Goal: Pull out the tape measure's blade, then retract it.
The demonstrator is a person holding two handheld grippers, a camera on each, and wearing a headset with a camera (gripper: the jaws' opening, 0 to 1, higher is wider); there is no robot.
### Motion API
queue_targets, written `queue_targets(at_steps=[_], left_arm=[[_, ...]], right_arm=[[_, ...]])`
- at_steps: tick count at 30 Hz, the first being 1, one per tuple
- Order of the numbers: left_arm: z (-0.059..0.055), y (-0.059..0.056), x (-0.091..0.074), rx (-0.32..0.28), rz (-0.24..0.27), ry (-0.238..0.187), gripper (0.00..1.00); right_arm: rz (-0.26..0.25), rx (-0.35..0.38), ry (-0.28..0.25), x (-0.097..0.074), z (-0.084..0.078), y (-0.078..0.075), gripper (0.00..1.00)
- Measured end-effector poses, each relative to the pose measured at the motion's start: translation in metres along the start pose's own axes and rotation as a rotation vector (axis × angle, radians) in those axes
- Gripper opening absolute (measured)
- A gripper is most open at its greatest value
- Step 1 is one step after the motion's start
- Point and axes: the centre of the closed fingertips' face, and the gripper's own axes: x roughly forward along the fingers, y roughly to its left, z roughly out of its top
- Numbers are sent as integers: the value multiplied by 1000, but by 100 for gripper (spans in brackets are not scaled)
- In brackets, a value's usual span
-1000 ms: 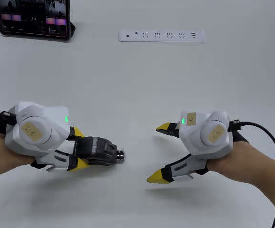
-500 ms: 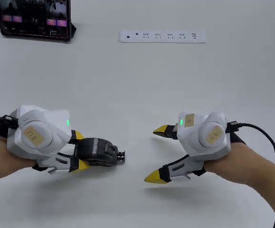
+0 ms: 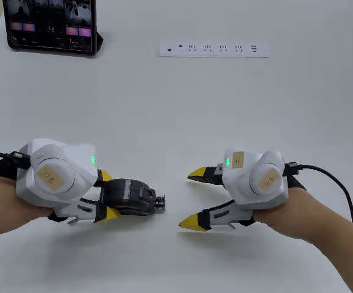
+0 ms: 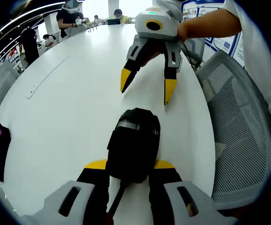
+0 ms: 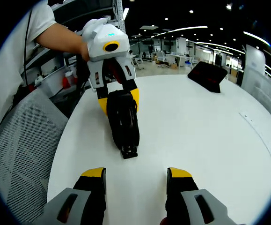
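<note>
My left claw [image 3: 105, 195] gripped the tape measure [image 3: 130, 195]; right claw [image 3: 191, 198] gaped nearby, pull not begun, so I judged pinching its hook [image 3: 159, 200] came next.

A strip of bare desk [image 3: 176, 116] lies between the tape measure's [image 3: 129, 197] blade-hook end and the right gripper [image 3: 191, 198], whose jaws stand spread and face that end. On the tape measure's other side the way is blocked: the left gripper [image 3: 106, 195] clamps its case on both flanks. Beyond both grippers the desk runs bare to a power strip [image 3: 213, 48] and a tablet [image 3: 51, 27], both well apart at the far edge. A mesh chair [image 4: 240, 131] stands at the near edge.
</note>
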Motion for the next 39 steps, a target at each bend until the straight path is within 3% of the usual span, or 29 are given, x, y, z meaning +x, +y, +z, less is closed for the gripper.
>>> queue_targets(at_steps=[11,39], left_arm=[[-1,1,0,1,11,1,27],[-3,3,2,-3,19,5,27]], right_arm=[[19,-40,-45,12,8,1,37],[93,-125,-76,36,17,8,14]])
